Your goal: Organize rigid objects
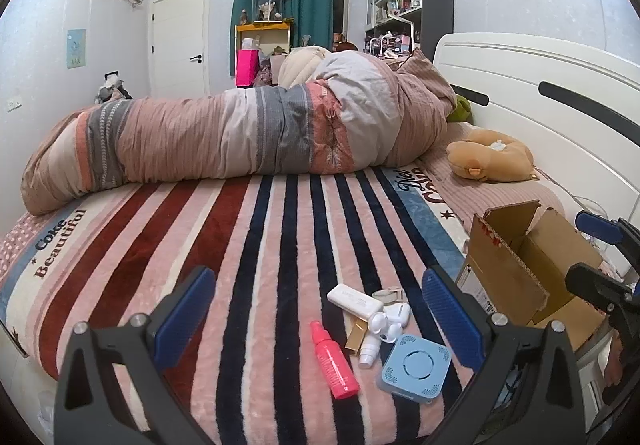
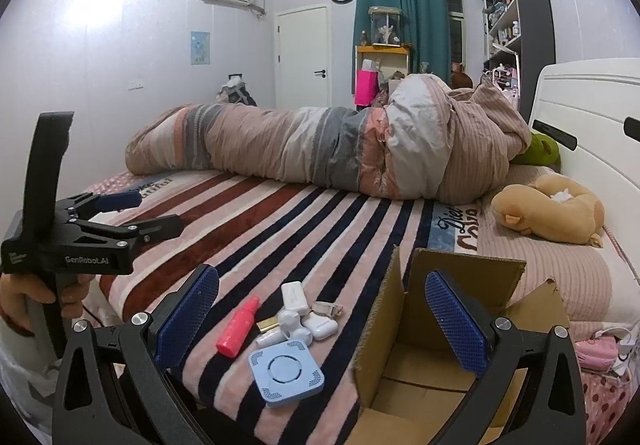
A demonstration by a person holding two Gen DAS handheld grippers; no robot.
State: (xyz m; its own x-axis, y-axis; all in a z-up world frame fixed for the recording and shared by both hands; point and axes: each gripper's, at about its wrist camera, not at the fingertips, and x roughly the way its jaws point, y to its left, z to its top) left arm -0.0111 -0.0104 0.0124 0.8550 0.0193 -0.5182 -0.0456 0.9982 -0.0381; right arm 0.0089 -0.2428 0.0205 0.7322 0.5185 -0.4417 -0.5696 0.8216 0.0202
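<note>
On the striped blanket (image 1: 256, 245) of the bed lay one small cluster of rigid things. Counted, there was one pink spray bottle (image 1: 334, 365), one blue square device (image 1: 414, 369) with a round centre, one white power bank (image 1: 354, 300), one white earbud case (image 1: 398, 312), one small white fan-shaped gadget (image 1: 380, 325), one gold box (image 1: 356, 337), one small white tube (image 1: 369, 351) and one clear piece (image 1: 387, 293) whose kind could not be told. The fan-shaped gadget touched the earbud case and the power bank; the blue device sat just beside them, nearest the camera, and the spray bottle lay to their left, slightly apart.

One cardboard box (image 1: 516, 273) stood open just to the right of the cluster, its flaps up. In the right wrist view the same box (image 2: 420, 345) showed a bare bottom where it could be seen.

The left claw (image 1: 318, 309) was spread wide, its two blue pads (image 1: 184, 313) apart with the cluster seen between them, gripping nothing and touching nothing. The right claw (image 2: 320, 325) was likewise wide open and held nothing, one pad over the blanket and the other in front of the box opening. In that view the left claw (image 2: 152, 215) appeared at the left, in a hand (image 2: 24, 301), open and above the blanket.

One rolled quilt (image 1: 240, 133), one tan plush toy (image 1: 488, 159) and one white headboard (image 1: 540, 85) lay further back.
</note>
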